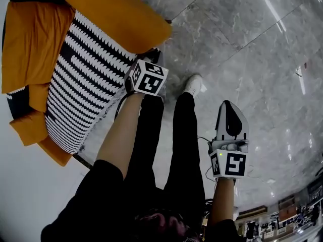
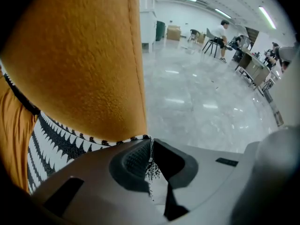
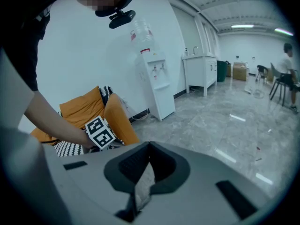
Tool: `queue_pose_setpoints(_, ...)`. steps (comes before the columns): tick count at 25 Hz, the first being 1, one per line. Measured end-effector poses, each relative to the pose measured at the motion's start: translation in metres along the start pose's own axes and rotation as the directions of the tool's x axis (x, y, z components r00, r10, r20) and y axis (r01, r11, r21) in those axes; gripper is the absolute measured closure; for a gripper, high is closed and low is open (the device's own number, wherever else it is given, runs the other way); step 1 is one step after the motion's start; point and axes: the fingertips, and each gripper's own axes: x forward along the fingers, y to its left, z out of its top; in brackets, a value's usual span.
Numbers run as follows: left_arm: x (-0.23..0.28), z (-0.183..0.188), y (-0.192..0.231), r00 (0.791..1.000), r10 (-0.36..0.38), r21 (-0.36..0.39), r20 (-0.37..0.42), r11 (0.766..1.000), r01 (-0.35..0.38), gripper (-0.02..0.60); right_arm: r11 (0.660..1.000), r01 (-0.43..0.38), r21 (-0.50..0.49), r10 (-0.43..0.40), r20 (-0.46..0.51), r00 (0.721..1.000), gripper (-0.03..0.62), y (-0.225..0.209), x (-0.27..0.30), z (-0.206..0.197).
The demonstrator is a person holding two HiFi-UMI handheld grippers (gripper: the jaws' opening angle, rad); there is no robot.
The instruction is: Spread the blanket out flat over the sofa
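- Blanket [image 1: 86, 79] lies on the sofa [image 1: 35, 39], stretching along the seat, away from the left gripper [image 2: 150, 149].
- Left gripper is nearest: its jaws pinch the blanket's near edge.
- Right gripper [image 1: 228, 105] hangs over the floor [image 1: 262, 59], well apart, jaws close together, holding nothing.

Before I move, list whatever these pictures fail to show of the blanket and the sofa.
1. Blanket far end: head view, cut by the top edge and behind the orange back cushion.
2. Sofa back: head view, cropped by the top edge.
3. Left tongs tips: head view, under their marker cube; their own view shows them shut on the blanket's edge.
4. Sofa seat: right gripper view, behind the person's arm.
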Motion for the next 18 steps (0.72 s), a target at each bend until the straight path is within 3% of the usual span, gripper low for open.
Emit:
queue_pose_setpoints(7, 0.002, -0.006, -0.008, 0.998, -0.046, -0.022, -0.036, 0.999, 0.045, 0.543, 1.0, -0.005, -0.013, 0.005, -0.011, 1.0, 0.574, 0.0, -0.004, 0.004)
queue_pose_setpoints(9, 0.004, -0.009, -0.021, 0.991, -0.121, -0.005, -0.06, 0.993, 0.121, 0.517, 1.0, -0.008, -0.018, 0.007, -0.009, 1.0, 0.574, 0.001, -0.003, 0.006)
queue_pose_setpoints(12, 0.009, -0.013, -0.06, 0.968, -0.229, 0.099, -0.1, 0.966, 0.239, 0.515, 1.0, -0.004, -0.022, 0.004, -0.004, 1.0, 0.574, -0.003, -0.001, 0.004)
queue_pose_setpoints(14, 0.008, -0.012, -0.083, 0.96, -0.264, 0.115, -0.089, 0.955, 0.273, 0.516, 1.0, -0.005, -0.025, 0.005, 0.001, 1.0, 0.574, -0.006, 0.001, 0.002)
queue_pose_setpoints(18, -0.015, -0.007, -0.113, 0.95, -0.313, 0.059, -0.011, 0.948, 0.314, 0.521, 0.999, -0.02, -0.043, 0.022, 0.026, 0.999, 0.574, -0.001, 0.003, 0.012)
